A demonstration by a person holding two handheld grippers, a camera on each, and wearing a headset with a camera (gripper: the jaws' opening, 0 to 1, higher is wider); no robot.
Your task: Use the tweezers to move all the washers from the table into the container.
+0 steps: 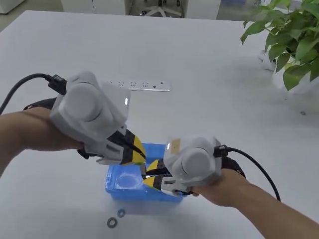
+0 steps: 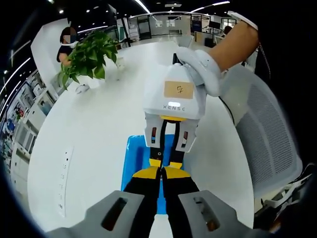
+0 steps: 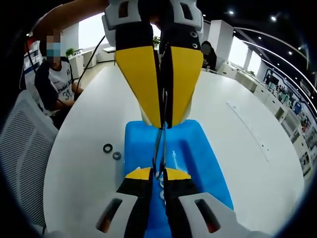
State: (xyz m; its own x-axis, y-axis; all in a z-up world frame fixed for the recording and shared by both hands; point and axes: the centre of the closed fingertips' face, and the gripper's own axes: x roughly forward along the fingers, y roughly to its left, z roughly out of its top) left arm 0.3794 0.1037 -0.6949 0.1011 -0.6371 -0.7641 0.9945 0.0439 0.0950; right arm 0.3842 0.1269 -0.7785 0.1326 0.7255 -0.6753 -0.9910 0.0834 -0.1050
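Observation:
Thin metal tweezers [image 3: 161, 144] run between the two grippers above the blue container [image 3: 198, 148]. My left gripper [image 3: 162, 124] comes down from the top of the right gripper view, its yellow jaws shut on the tweezers' upper part. My right gripper [image 3: 158, 172] is shut on their lower end. In the head view the left gripper [image 1: 137, 152] and right gripper [image 1: 152, 180] meet tip to tip over the container [image 1: 119, 191]. Two washers [image 1: 112, 222] [image 1: 121, 213] lie on the table just in front of it, and show beside the container's left wall as washers [image 3: 107, 148] [image 3: 117, 155].
A white power strip [image 1: 139, 85] lies further back on the white table [image 1: 209, 74]. A potted plant [image 1: 289, 40] stands at the far right corner. A mesh office chair [image 2: 267, 134] stands at the table's side, and a person sits behind it.

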